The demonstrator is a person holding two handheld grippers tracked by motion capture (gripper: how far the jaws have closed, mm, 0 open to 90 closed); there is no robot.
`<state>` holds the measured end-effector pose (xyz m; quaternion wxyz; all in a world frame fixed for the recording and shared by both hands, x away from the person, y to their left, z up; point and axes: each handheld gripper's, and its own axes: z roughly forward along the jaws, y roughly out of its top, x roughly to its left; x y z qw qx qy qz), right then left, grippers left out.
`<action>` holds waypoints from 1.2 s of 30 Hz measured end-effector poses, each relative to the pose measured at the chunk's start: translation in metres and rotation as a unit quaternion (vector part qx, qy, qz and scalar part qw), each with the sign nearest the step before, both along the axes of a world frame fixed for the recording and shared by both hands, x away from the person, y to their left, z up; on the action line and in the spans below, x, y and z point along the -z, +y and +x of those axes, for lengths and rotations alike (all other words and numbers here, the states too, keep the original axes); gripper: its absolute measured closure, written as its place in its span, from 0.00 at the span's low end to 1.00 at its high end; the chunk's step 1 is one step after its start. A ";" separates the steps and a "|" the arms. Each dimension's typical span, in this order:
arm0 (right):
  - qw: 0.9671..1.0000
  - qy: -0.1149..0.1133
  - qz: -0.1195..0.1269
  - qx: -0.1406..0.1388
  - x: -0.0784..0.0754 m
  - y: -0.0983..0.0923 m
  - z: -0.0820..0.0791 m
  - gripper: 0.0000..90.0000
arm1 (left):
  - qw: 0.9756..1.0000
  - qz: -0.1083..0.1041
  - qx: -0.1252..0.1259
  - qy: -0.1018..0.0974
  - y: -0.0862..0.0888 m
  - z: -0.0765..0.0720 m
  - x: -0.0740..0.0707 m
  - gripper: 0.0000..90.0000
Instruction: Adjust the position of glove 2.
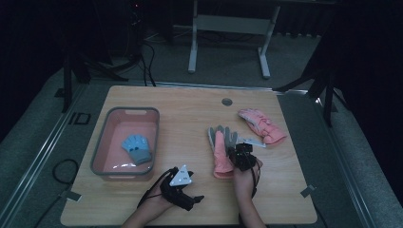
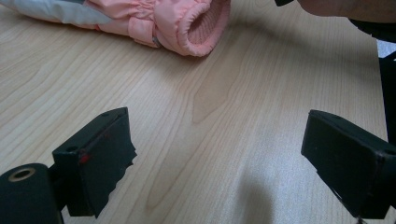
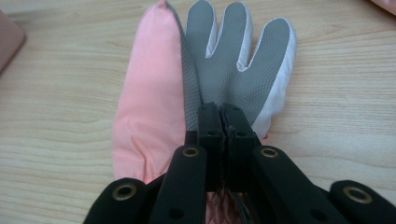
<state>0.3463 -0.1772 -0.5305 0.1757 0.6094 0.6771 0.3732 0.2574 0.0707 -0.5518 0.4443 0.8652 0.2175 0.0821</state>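
Note:
A pink glove with a grey palm lies flat on the wooden table, fingers pointing away from me. My right gripper is at its right side near the cuff. In the right gripper view the jaws of this gripper stand pressed together over the palm of the glove; whether fabric is pinched I cannot tell. A second pink glove lies farther right. My left gripper rests near the front edge, and the left gripper view shows it open over bare wood, with the glove's cuff ahead.
A pink basin stands at the left of the table with a small blue glove in it. Its corner shows at the left of the right gripper view. A round hole sits near the table's far edge.

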 end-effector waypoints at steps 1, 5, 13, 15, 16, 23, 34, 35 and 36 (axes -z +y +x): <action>1.000 0.001 0.005 0.000 0.000 -0.001 0.000 0.95 | 1.000 0.000 0.000 0.000 0.000 0.000 0.000 0.10; 1.000 -0.012 0.008 -0.007 -0.004 -0.004 -0.003 0.83 | 1.000 -0.001 0.001 0.000 0.000 0.000 0.000 0.10; 0.997 -0.055 -0.026 -0.049 -0.033 -0.026 -0.003 0.74 | 1.000 0.002 0.004 0.004 0.000 -0.001 0.001 0.10; 0.995 -0.062 -0.029 -0.079 -0.043 -0.036 0.003 0.74 | 1.000 0.006 0.004 0.001 -0.001 -0.001 0.000 0.10; 0.993 -0.068 -0.043 -0.083 -0.048 -0.041 0.005 0.74 | 1.000 0.006 0.004 0.001 0.000 -0.002 0.000 0.10; 0.984 -0.080 -0.075 -0.138 -0.060 -0.084 0.021 0.74 | 1.000 0.005 0.000 0.003 0.000 -0.003 0.001 0.10; 0.977 -0.097 -0.089 -0.167 -0.066 -0.142 0.053 0.66 | 1.000 0.008 -0.002 0.003 0.001 -0.004 0.002 0.10; 0.976 -0.095 -0.094 -0.169 -0.066 -0.145 0.056 0.66 | 1.000 0.007 -0.002 0.005 0.001 -0.004 0.003 0.10; 0.976 -0.094 -0.097 -0.173 -0.066 -0.148 0.059 0.65 | 1.000 0.008 -0.003 0.005 0.001 -0.004 0.003 0.10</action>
